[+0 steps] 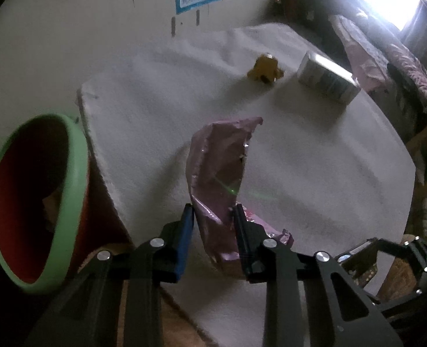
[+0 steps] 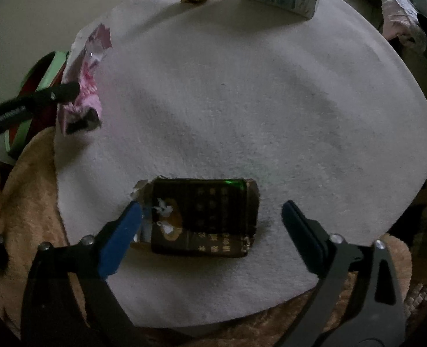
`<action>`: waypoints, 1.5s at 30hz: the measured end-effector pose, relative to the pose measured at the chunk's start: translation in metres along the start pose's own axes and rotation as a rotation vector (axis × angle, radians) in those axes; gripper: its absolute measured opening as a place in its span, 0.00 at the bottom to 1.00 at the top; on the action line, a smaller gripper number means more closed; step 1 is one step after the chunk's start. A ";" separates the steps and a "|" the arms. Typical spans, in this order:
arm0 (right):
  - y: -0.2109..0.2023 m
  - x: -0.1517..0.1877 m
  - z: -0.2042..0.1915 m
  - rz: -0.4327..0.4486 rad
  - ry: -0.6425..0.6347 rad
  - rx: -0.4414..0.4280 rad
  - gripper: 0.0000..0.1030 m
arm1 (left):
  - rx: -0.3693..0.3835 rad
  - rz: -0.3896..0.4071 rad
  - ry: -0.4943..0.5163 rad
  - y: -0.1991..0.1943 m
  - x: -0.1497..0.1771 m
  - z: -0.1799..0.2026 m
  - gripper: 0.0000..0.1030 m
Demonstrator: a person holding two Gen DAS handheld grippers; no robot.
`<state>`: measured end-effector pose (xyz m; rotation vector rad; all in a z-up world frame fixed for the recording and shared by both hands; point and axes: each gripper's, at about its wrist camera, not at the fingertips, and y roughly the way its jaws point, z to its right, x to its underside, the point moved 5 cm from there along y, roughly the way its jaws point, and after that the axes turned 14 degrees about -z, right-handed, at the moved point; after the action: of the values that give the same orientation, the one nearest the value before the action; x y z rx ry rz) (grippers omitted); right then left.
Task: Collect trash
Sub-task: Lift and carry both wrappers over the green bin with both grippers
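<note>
Left hand-held gripper (image 1: 212, 211) clamps pink wrapper (image 1: 217, 170), lifted off desk (image 1: 314, 167) for bin (image 1: 37, 202). Right hand-held gripper (image 2: 212, 211) released, jaws straddling dark packet (image 2: 202, 217) for pickup.

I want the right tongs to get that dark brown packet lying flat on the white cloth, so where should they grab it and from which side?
Probably across its short ends, from straight above. The dark brown packet lies flat on the white cloth, and the right tongs, open, already straddle it, one finger at the torn end. Close there, low against the cloth.
</note>
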<state>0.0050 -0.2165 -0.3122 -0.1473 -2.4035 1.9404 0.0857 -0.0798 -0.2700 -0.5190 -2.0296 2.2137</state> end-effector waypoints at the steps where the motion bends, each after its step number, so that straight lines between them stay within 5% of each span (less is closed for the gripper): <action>1: -0.001 0.000 -0.002 0.004 -0.006 -0.015 0.72 | -0.003 0.010 0.002 -0.003 -0.001 0.001 0.23; 22: -0.102 -0.013 -0.014 0.311 0.004 -0.085 0.71 | 0.004 0.273 0.013 -0.109 -0.013 0.001 0.20; 45: -0.126 -0.049 -0.109 0.340 -0.158 -0.126 0.72 | -0.023 0.343 -0.149 -0.135 0.005 -0.082 0.20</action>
<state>0.0588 -0.1423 -0.1647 -0.4529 -2.7592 1.9935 0.0847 0.0148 -0.1428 -0.7796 -2.1814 2.4894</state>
